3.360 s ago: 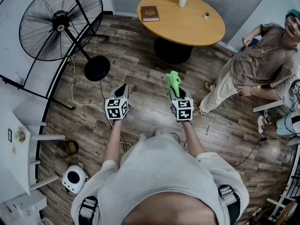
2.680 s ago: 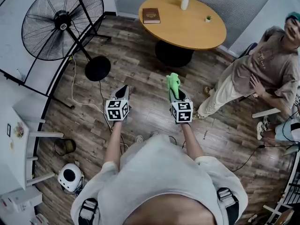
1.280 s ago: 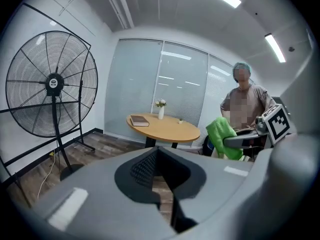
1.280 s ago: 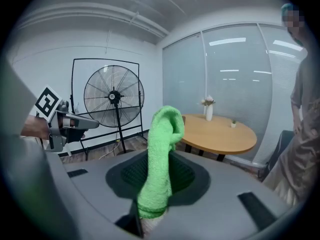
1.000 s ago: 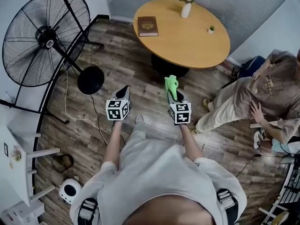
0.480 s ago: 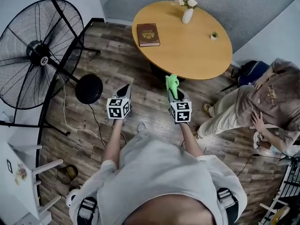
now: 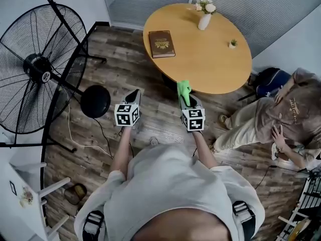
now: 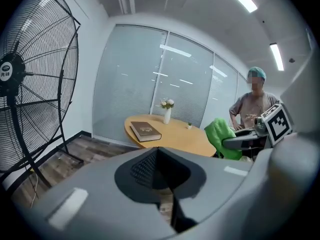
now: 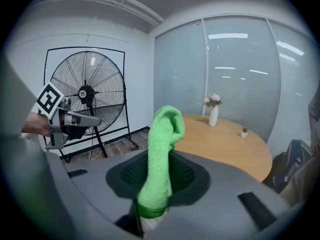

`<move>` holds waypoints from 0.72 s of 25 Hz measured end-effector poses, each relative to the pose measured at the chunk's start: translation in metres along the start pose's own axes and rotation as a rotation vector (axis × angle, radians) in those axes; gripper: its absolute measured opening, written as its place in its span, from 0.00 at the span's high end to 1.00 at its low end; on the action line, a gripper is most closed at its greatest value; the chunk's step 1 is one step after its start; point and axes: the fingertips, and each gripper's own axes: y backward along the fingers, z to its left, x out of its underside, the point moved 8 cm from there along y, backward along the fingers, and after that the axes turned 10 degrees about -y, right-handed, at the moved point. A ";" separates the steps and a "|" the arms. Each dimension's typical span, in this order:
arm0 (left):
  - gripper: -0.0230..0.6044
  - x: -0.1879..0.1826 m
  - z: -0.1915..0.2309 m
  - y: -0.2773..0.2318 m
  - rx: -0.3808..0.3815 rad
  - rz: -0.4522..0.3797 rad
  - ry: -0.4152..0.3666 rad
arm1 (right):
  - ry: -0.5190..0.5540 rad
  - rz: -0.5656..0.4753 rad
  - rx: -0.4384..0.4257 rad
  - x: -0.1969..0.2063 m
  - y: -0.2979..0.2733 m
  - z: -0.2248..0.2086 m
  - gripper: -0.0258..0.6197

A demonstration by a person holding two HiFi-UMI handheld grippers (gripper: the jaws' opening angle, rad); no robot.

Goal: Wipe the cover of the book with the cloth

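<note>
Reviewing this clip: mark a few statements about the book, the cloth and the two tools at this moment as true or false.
1. The book lies closed on the table. True.
2. The right tool grips the cloth. True.
3. The left tool holds something. False: it is shut on nothing.
4. The cloth touches the book. False: they are well apart.
5. The vase lies toppled. False: it stands upright on the table.

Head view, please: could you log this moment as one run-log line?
right gripper: shut on cloth | left gripper: shut, empty | book: closed on table, untouched
</note>
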 end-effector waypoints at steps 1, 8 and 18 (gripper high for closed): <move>0.95 0.000 0.004 -0.002 0.001 0.002 0.001 | 0.001 0.003 0.000 -0.001 -0.004 0.001 0.80; 0.95 -0.003 0.018 -0.020 0.011 0.016 0.001 | -0.009 0.016 0.001 -0.004 -0.025 -0.001 0.80; 0.95 -0.005 0.031 -0.040 0.013 0.032 -0.002 | -0.020 0.034 -0.005 -0.005 -0.047 -0.008 0.80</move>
